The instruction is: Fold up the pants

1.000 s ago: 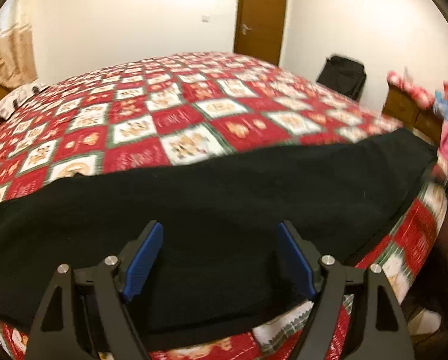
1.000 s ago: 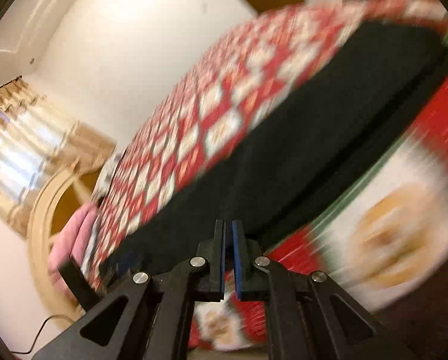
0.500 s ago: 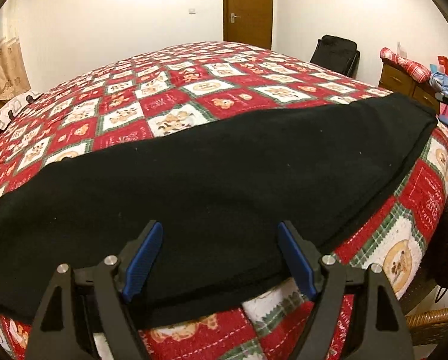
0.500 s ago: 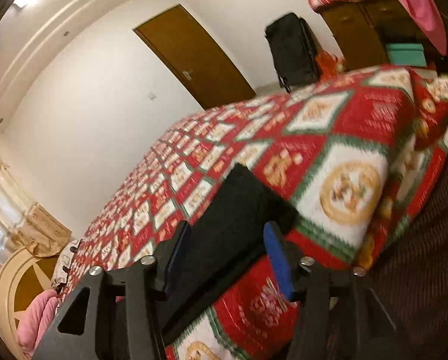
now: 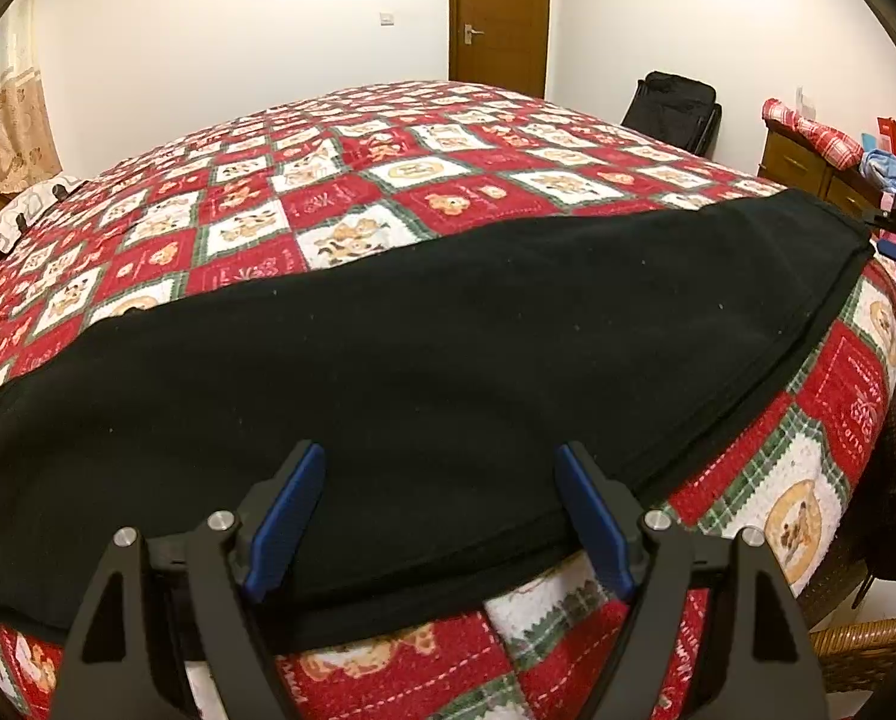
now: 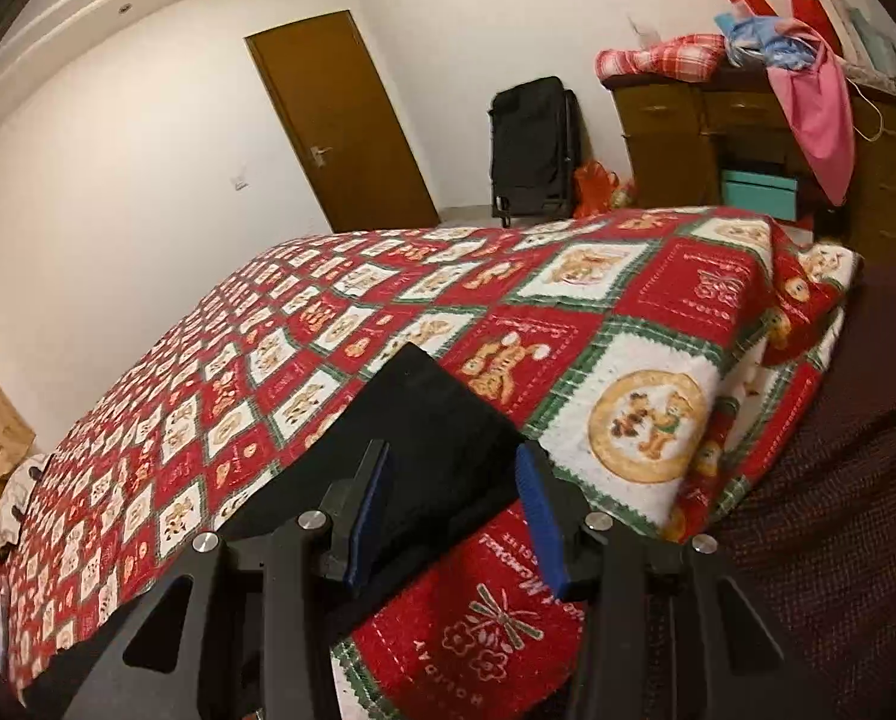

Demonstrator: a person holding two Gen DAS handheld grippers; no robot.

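Both hand-held grippers, left (image 5: 439, 513) and right (image 6: 457, 507), angle downward with jaws apart over black pants (image 5: 418, 372) lying lengthwise along the bed's (image 5: 388, 180) near edge

White walls (image 5: 238, 60), brown door (image 5: 499, 12), dresser (image 6: 748, 138)

My left camera looks from the near edge of the bed (image 5: 424, 192) across it toward the door (image 5: 499, 12), tilted down and close above the black pants (image 5: 448, 360). My right camera looks from the corner, close over one end of the pants (image 6: 430, 420). Both views share the quilt, door and suitcase (image 6: 532, 150).
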